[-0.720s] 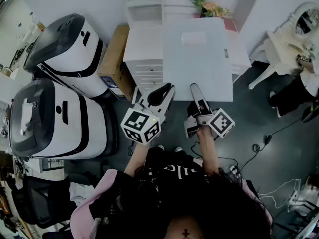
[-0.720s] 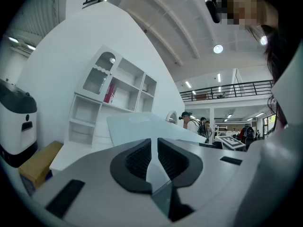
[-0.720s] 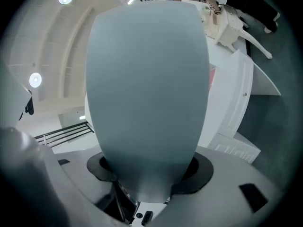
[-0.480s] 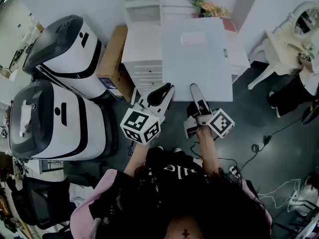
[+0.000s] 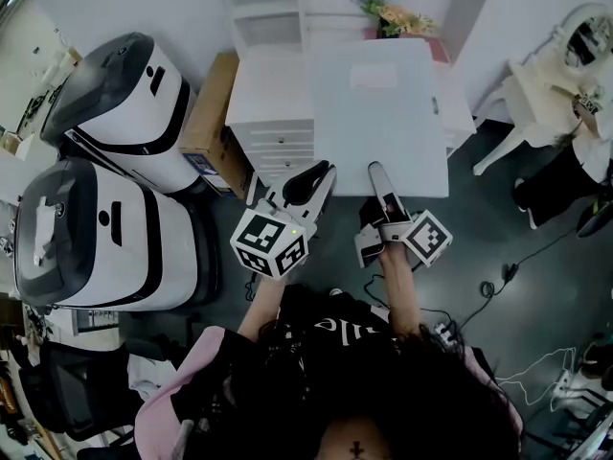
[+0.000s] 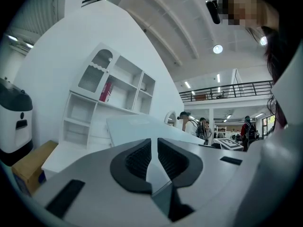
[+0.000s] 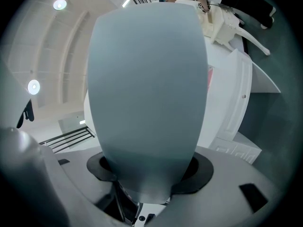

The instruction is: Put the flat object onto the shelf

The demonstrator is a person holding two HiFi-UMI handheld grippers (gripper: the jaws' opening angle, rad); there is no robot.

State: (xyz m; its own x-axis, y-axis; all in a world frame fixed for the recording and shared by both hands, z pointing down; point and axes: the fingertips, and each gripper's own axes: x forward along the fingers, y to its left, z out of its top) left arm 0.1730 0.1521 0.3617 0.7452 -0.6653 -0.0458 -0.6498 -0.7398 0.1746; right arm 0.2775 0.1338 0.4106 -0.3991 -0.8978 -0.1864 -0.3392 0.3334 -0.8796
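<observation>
Over the white shelf unit (image 5: 273, 94) hangs the flat panel (image 5: 383, 123), roughly level, its near edge at both tools. The left gripper (image 5: 321, 173) is pinched tight on that edge. The right gripper (image 5: 376, 171) stands wide apart with the panel filling the gap, apparently not squeezing. With only one firm grip near a corner, the board could sag, twist and slide out on the right, or clip the flowers (image 5: 397, 15) when pushed in.
</observation>
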